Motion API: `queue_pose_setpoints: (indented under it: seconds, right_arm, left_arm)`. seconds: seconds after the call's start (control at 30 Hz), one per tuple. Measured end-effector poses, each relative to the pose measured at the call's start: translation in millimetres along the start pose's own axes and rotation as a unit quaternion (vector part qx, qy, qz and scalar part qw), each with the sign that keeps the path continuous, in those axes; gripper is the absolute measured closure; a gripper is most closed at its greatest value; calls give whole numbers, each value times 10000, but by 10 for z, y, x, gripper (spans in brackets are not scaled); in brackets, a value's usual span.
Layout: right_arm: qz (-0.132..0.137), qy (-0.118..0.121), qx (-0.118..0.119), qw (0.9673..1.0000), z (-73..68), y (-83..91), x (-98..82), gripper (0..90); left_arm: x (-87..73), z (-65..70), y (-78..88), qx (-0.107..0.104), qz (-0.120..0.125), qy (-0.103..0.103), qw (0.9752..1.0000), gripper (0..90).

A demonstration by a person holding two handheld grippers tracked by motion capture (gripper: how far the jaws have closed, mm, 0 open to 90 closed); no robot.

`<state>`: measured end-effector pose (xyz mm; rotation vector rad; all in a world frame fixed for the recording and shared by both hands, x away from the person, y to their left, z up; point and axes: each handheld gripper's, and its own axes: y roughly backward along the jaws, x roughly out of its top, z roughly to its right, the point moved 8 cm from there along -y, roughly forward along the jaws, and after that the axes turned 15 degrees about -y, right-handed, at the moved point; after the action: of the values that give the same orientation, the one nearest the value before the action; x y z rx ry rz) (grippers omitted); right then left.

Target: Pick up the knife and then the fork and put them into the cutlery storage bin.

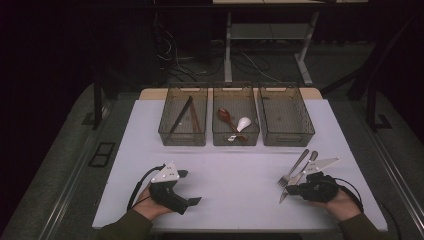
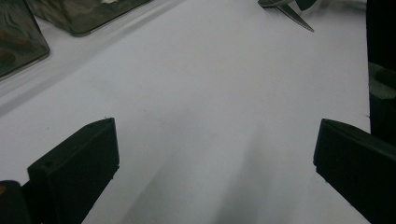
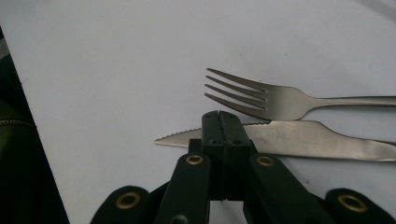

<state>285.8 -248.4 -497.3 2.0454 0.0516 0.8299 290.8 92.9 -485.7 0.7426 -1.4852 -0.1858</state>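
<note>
Where the person sits, at the near edge: two forearms come in from below, each hand holding a hand-held gripper over a white surface (image 1: 235, 165).
Left hand-held gripper (image 1: 186, 188): near left, its jaws released and standing wide apart with bare surface between them; it holds nothing.
Right hand-held gripper (image 1: 289, 189): near right, jaws clenched tight together, pad against pad, with nothing between them.
Right jaw tips: in the right gripper view they sit over the toothed blade of the knife (image 3: 299, 142), near its point; I cannot tell whether they touch it.
Knife: lies flat on the surface at near right, blade end toward the person, handle running away and to the right.
Fork (image 3: 280, 99): lies flat just beside the knife on its far side, nearly parallel to it, tines pointing the same way as the knife's tip.
Far edge of the surface: three clear smoky bins stand side by side in a row.
Left bin (image 1: 183, 121): holds long dark sticks lying slantwise, perhaps chopsticks.
Middle bin (image 1: 235, 120): holds a brown spoon (image 1: 225, 115) and a white spoon (image 1: 243, 123).
Right bin (image 1: 285, 120): nothing made out inside.
Beyond the surface: dark floor, table legs and loose cables.
</note>
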Motion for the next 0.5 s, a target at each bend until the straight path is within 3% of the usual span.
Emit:
queue_pose_setpoints:
  seconds: [0.5]
  right_arm:
    - [-99, 114, 49, 9999, -43, -161, 167, 893]
  left_arm:
    - [3, 3, -6, -2, -2, -8, 10000, 0]
